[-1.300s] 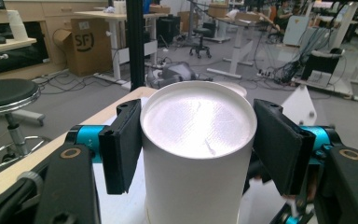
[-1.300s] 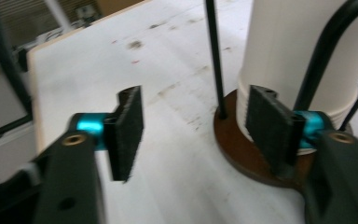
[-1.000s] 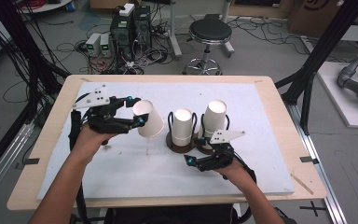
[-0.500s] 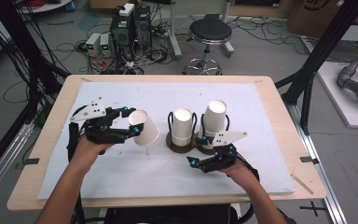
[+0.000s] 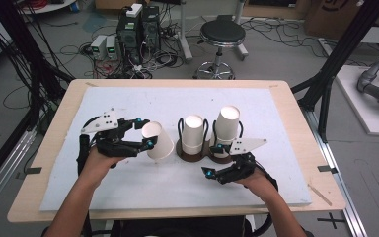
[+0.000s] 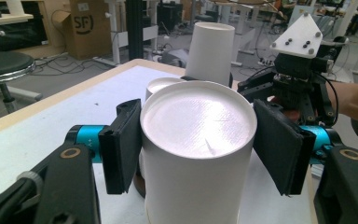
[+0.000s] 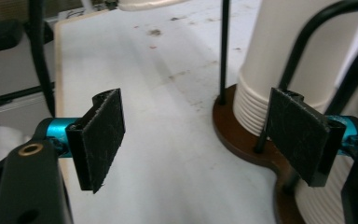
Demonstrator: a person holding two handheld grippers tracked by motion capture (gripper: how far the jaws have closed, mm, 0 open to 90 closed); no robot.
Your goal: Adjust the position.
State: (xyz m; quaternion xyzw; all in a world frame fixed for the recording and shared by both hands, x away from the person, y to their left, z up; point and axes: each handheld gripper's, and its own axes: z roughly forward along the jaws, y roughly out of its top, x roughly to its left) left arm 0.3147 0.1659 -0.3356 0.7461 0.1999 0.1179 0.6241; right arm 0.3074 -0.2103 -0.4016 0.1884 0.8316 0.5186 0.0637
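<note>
High view: a wooden table covered by a white mat fills the middle of the frame, with a person's forearms entering from the bottom edge. Left of centre, the left gripper clamps a white paper cup between its two jaws; the cup is tilted, its closed base turned toward the upper left. Just right of it, at the centre, a brown cup holder with black wire loops carries two stacks of upturned white cups, a shorter middle stack and a taller right stack. Below the right stack, the right gripper rests low over the mat with its jaws spread apart, holding nothing.

Left gripper view: the held cup sits in the centre and lower part of the frame, both black pads pressed to its sides. The two stacks rise behind it, and the other gripper shows at the upper right.

Right gripper view: the two black pads stand wide apart at lower left and lower right, with bare mat between them. The holder's brown base and a ribbed stack lie at the right.
</note>
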